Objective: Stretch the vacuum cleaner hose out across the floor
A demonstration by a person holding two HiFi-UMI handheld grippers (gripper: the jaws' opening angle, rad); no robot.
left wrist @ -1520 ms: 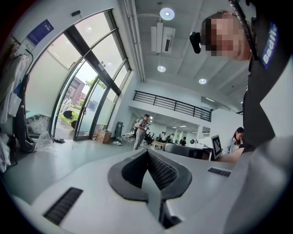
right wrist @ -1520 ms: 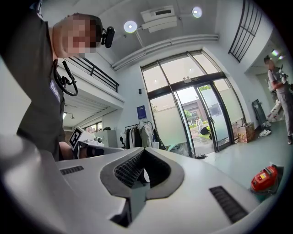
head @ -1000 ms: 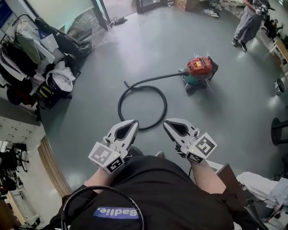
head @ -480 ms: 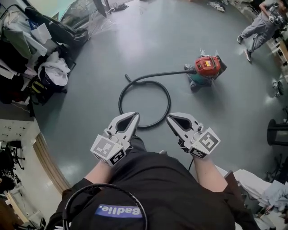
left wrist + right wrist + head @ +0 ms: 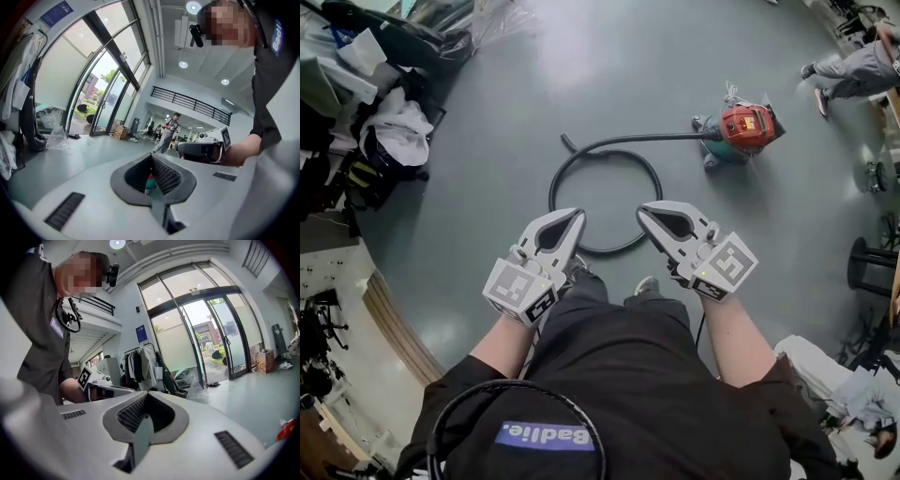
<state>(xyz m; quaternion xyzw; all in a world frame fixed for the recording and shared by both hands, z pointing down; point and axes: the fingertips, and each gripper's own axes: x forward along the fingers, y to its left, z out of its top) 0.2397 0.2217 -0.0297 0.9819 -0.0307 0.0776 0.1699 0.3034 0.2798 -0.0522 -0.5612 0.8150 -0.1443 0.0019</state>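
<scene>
Grippers, left (image 5: 571, 218) and right (image 5: 646, 212): my jaws together, empty. Hose (image 5: 650, 184): looped just beyond both; free end far-left, nearer my left; tail runs right to vacuum cleaner (image 5: 746, 127).

Bare floor (image 5: 675, 56) around looped hose (image 5: 607, 152)

Blue patch (image 5: 546, 437) on your shirt chest is carrying white lettering; being a chest tag, not read off. Blue wall sign (image 5: 142, 333) beside the glass doors is showing print too small to read. Cubes on your left tool (image 5: 577, 215) and right tool (image 5: 641, 209) are showing square codes only.
</scene>
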